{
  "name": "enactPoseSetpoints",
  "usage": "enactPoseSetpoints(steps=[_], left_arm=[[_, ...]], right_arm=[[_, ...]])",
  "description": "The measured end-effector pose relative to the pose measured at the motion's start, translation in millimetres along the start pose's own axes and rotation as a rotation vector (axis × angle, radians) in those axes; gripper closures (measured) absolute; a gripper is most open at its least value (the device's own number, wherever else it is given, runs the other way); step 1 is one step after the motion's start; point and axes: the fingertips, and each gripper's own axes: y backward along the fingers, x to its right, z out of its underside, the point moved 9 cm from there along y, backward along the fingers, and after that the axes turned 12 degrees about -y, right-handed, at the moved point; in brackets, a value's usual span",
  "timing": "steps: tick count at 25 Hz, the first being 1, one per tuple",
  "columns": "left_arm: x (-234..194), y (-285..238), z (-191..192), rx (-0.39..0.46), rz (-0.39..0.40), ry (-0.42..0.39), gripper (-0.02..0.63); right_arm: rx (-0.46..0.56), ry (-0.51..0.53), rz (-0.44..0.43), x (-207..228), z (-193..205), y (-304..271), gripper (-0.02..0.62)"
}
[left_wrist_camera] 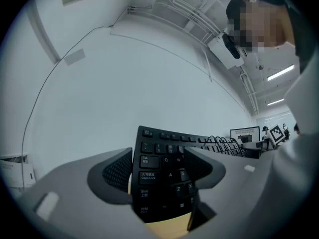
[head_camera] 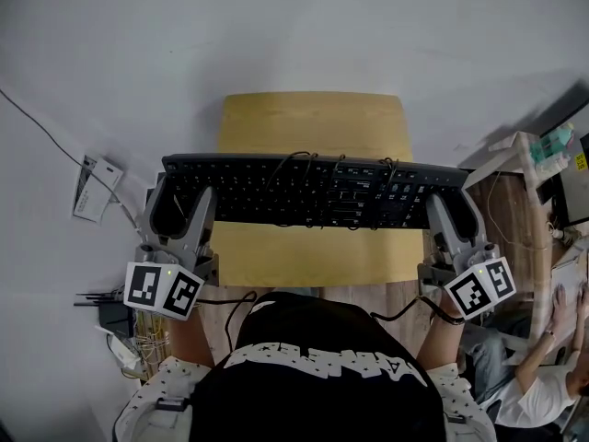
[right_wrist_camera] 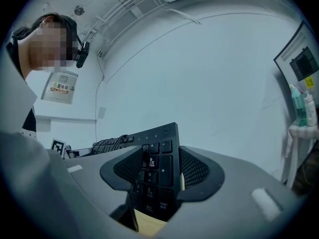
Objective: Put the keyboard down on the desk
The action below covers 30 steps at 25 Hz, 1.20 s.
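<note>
In the head view the keyboard [head_camera: 313,191] is held crosswise over the yellow counter [head_camera: 313,118], with the left tool [head_camera: 179,208] at one end and the right tool [head_camera: 449,212] at the other. The left gripper view shows its jaws clamped on the Tab-key end. The right gripper view shows its jaws clamped on the number pad.

Lower centre of the left gripper view, the black keyboard [left_wrist_camera: 159,171] shows keys marked Tab, Caps Lock, Shift, Ctrl, Q, W, A, S, Z. In the right gripper view its number pad [right_wrist_camera: 155,176] reads 9, 6, 3, + and Enter. The wall sign [right_wrist_camera: 60,87] at left carries Chinese characters too small to read.
</note>
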Motion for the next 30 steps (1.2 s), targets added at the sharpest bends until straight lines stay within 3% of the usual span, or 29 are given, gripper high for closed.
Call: enactPoseSetpoints(steps=[12,19,30], left_arm=[[-2.8,-1.6,1.8,-0.007,0.034,0.004,0.302],[0.5,9.2,-22.8,0.074,0.027,-0.057,0.302],[-0.7,3.2,-14.1,0.033,0.051,-0.058,0.301]], right_arm=[[-0.01,-0.006,0.015,-2.8,-0.6,1.4,0.356],[0.067,0.004,-0.034,-10.0,-6.1,10.6,0.356],[0.038,-0.018,-0.009,-2.6,1.0,5.9,0.353]])
